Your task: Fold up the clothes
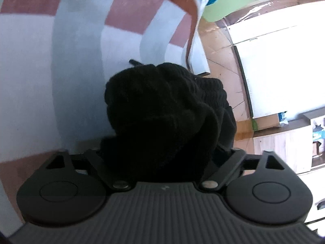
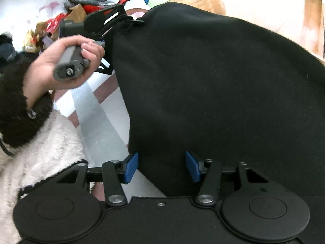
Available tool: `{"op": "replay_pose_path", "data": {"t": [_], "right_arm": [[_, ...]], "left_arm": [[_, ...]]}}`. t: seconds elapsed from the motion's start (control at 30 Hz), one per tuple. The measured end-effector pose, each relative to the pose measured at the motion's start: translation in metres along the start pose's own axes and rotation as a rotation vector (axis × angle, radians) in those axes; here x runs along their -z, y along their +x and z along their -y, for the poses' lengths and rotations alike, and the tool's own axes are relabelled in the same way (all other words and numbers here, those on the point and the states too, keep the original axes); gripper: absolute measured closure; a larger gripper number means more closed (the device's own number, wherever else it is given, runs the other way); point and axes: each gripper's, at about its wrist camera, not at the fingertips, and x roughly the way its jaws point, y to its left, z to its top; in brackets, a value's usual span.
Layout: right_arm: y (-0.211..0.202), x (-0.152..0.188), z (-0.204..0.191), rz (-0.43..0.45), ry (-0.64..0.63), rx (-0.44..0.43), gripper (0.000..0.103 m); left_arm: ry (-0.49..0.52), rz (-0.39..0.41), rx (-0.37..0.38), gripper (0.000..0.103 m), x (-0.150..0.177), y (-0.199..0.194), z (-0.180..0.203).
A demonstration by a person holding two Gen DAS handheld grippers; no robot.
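Item, then: black garment (image 2: 213,81) — soft, limp, light; draped over the checked tabletop (image 1: 77,61); left gripper (image 2: 130,21) has it bunched between its jaws, pinch unclear; right gripper (image 2: 161,166) spread, cloth between unpressed; I'd grip edges — corners.

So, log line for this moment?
left gripper: bunched black garment between fingers | right gripper: open, over garment | surface: checked cloth

A checked cloth (image 1: 71,50) in pale blue, white and brick red covered the tabletop. At two o'clock of it lay wooden floor (image 1: 219,46) and a green panel (image 1: 233,2). At eleven o'clock in the right wrist view sat a heap of coloured wrappers (image 2: 52,24).
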Motion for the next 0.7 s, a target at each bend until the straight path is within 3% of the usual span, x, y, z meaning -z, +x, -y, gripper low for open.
{"op": "replay_pose_path", "data": {"t": [0.03, 0.13, 0.2, 0.3, 0.37, 0.5, 0.6, 0.67, 0.7], "right_arm": [[-0.001, 0.002, 0.003, 0.005, 0.025, -0.012, 0.044], [-0.006, 0.007, 0.01, 0.019, 0.07, -0.028, 0.044], [-0.007, 0.003, 0.011, 0.025, 0.079, -0.024, 0.045], [-0.021, 0.001, 0.008, 0.024, 0.003, 0.053, 0.045], [-0.04, 0.0, 0.014, 0.059, -0.01, 0.103, 0.045], [-0.095, 0.007, 0.048, 0.187, 0.103, 0.164, 0.045], [-0.145, 0.027, 0.086, 0.283, 0.267, 0.2, 0.045], [-0.172, 0.047, 0.109, 0.339, 0.379, 0.214, 0.044], [-0.184, 0.059, 0.121, 0.36, 0.438, 0.219, 0.044]], "left_arm": [[0.033, 0.006, -0.011, 0.051, 0.0, -0.002, 0.002], [0.132, 0.021, -0.011, 0.067, 0.001, -0.006, 0.013], [0.231, 0.053, -0.007, 0.07, 0.006, -0.013, 0.029], [0.508, 0.145, -0.008, 0.07, 0.025, -0.029, 0.077], [0.692, 0.204, 0.06, 0.071, 0.045, -0.045, 0.109], [0.941, 0.233, 0.287, 0.071, 0.095, -0.088, 0.154], [1.086, 0.138, 0.419, 0.068, 0.147, -0.119, 0.18], [1.08, -0.065, 0.468, 0.055, 0.186, -0.115, 0.191], [1.083, -0.205, 0.475, 0.048, 0.21, -0.103, 0.194]]}}
